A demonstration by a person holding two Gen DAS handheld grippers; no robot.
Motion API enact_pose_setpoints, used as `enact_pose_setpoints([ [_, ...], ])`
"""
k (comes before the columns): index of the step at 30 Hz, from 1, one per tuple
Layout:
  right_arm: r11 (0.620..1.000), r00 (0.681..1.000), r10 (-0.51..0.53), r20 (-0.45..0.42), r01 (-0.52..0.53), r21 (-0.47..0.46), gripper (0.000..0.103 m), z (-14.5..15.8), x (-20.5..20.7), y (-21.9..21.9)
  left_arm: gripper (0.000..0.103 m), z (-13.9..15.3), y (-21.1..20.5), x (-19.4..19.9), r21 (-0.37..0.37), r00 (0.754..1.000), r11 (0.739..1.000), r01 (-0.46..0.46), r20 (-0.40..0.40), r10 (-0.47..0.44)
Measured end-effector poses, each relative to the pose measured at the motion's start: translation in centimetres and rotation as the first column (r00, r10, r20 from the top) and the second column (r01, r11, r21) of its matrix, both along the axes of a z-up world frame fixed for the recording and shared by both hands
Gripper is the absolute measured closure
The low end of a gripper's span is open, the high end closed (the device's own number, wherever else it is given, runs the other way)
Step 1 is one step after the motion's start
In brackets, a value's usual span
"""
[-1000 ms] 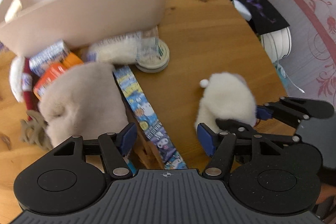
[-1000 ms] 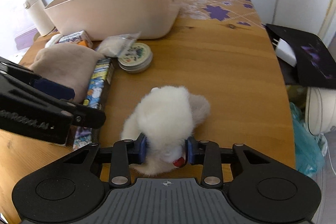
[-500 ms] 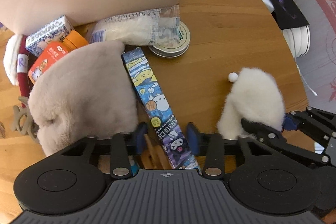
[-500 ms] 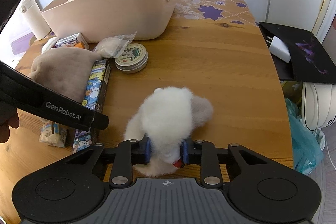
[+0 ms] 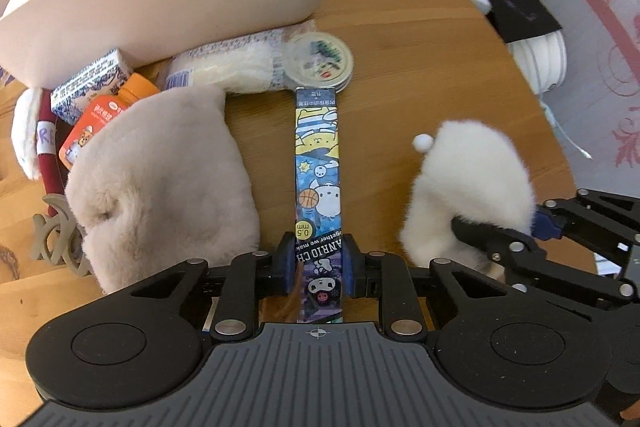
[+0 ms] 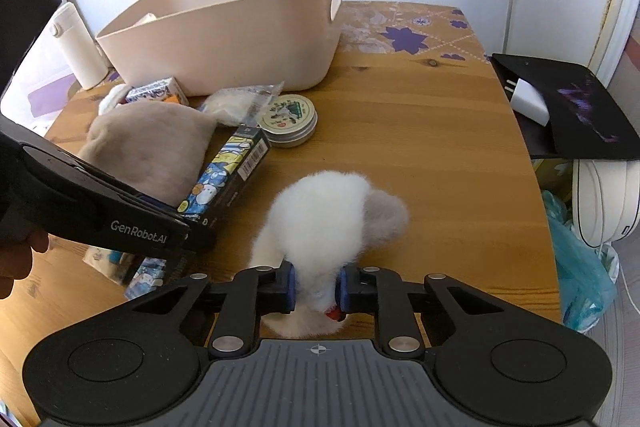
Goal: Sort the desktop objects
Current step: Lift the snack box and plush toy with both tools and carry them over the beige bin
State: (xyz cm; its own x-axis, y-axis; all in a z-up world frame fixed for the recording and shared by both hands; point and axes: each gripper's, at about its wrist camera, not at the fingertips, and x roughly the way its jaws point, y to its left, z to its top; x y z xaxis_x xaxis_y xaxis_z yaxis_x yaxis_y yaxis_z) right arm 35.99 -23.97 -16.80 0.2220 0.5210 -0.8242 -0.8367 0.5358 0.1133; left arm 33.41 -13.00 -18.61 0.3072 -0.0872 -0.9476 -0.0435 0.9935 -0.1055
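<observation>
Our left gripper [image 5: 317,263] had just closed on the near end of the pen box [image 5: 318,163], its blue pads pressing both long sides. Our right gripper [image 6: 317,289] had just tightened on the white plush [image 6: 320,223], right of the box. The beige plush [image 5: 160,183] lay left of the box, the tin [image 5: 320,61] touching its far end, the bin [image 6: 240,27] beyond.

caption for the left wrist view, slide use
Left gripper clamps a cartoon pen box beside the beige plush.
</observation>
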Motion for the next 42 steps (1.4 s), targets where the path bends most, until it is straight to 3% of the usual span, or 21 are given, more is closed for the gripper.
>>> enact_pose_setpoints([
  [22,0.996,0.991,-0.058,0.124,0.050,0.071,0.085,5.7,-4.2,-2.4,0.080,6.9,3.3,-4.7,-0.095,0.987,0.995,-0.011,0.156,0.026],
  [42,0.983,0.970,0.028,0.240,-0.069,0.168,0.085,11.4,-5.9,0.9,0.080,10.2,11.9,-8.4,-0.080,0.943,0.973,-0.216,0.242,0.229],
])
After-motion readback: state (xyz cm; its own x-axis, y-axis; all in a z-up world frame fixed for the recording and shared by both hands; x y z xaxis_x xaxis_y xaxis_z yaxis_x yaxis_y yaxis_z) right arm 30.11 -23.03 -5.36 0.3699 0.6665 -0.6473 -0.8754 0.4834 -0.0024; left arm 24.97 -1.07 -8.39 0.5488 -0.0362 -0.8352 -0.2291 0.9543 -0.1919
